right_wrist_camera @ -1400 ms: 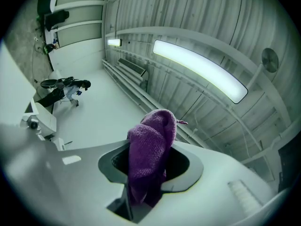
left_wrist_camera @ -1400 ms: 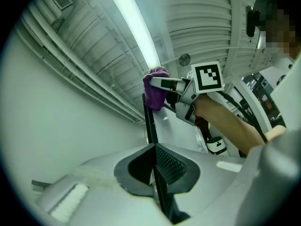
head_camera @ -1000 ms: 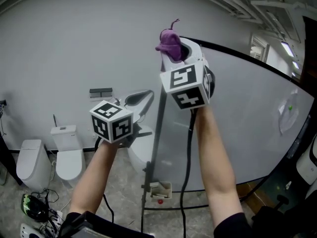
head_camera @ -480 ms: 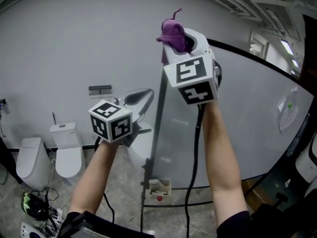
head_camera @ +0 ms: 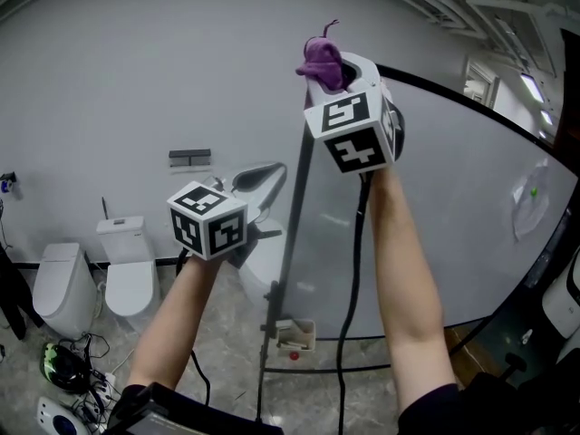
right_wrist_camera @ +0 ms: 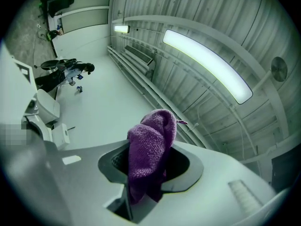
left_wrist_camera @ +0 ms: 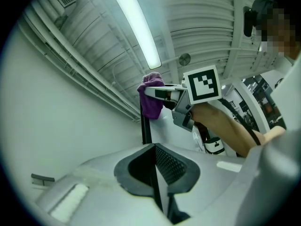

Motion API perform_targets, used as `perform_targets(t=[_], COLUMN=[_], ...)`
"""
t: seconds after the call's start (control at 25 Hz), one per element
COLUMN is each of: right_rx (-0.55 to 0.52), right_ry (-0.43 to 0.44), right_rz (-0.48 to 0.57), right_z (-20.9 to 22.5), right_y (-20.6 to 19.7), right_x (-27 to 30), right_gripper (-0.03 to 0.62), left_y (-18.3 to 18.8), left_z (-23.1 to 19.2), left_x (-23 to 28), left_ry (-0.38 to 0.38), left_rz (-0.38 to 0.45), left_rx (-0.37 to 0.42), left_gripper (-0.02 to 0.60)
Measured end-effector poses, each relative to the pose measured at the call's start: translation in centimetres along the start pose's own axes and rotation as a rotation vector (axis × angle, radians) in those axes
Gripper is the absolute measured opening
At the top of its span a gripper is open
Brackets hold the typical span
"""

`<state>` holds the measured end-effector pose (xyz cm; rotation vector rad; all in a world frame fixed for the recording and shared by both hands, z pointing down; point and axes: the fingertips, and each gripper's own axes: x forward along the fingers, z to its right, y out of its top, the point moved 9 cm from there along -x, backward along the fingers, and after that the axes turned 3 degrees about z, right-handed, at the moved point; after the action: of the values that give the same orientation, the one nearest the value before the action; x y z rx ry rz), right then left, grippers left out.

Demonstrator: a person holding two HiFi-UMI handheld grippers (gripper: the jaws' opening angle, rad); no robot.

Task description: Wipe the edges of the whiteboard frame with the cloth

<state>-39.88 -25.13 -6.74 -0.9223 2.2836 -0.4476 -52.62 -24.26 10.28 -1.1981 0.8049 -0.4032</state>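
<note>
Your right gripper (head_camera: 337, 72) is up high, near the top middle of the head view. Its jaws are pinched tight on the purple cloth (head_camera: 319, 59). The cloth sticks up out of the jaws in a soft lump. It is right by the top corner of the whiteboard frame (head_camera: 292, 234), where the thin dark side edge meets the dark top edge. You cannot tell if the cloth touches the frame.

Your left gripper (head_camera: 258, 178) is lower, in the middle left of the head view, just beside the side edge of the frame. Its jaws are pressed together with nothing between them. In the left gripper view the dark side edge stands up just past the jaws, and the cloth shows above it.

The white board (head_camera: 453, 234) fills the right side of the head view. Two white toilets (head_camera: 127, 279) stand on the floor at the lower left. A long ceiling light (right_wrist_camera: 207, 62) glows in the upper right of the right gripper view.
</note>
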Motion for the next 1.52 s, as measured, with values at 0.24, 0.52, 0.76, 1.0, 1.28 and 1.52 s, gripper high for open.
perform_targets(t=[0.24, 0.52, 0.76, 1.0, 1.28, 1.52], right_rx=[0.0, 0.056, 0.066, 0.084, 0.103, 0.112], right_ry=[0.034, 0.048, 0.052, 0.055, 0.042, 0.048], right_rz=[-0.039, -0.075, -0.105, -0.134, -0.172, -0.215], right_z=[-3.0, -6.3, -9.0, -12.9, -17.3, -20.9], right_y=[-1.7, -4.2, -5.6, -7.5, -10.5, -13.1], right_x=[-1.3, -3.2, -4.8, -6.3, -8.8, -11.0], right_gripper=[0.149, 0.149, 0.149, 0.149, 0.149, 0.149], left_y=[-0.5, -1.7, -2.6, -3.8, -6.1, -7.9], left_z=[0.2, 0.7, 1.3, 1.3, 1.8, 2.5], left_x=[-0.8, -1.7, -3.0, -4.4, -5.7, -7.2], left_ry=[0.008, 0.013, 0.019, 0.024, 0.025, 0.014], left_rz=[-0.008, -0.024, -0.038, -0.057, -0.081, -0.108], left_rx=[-0.015, -0.039, -0.057, -0.076, -0.099, -0.126], left_gripper=[0.002, 0.002, 0.002, 0.002, 0.002, 0.002])
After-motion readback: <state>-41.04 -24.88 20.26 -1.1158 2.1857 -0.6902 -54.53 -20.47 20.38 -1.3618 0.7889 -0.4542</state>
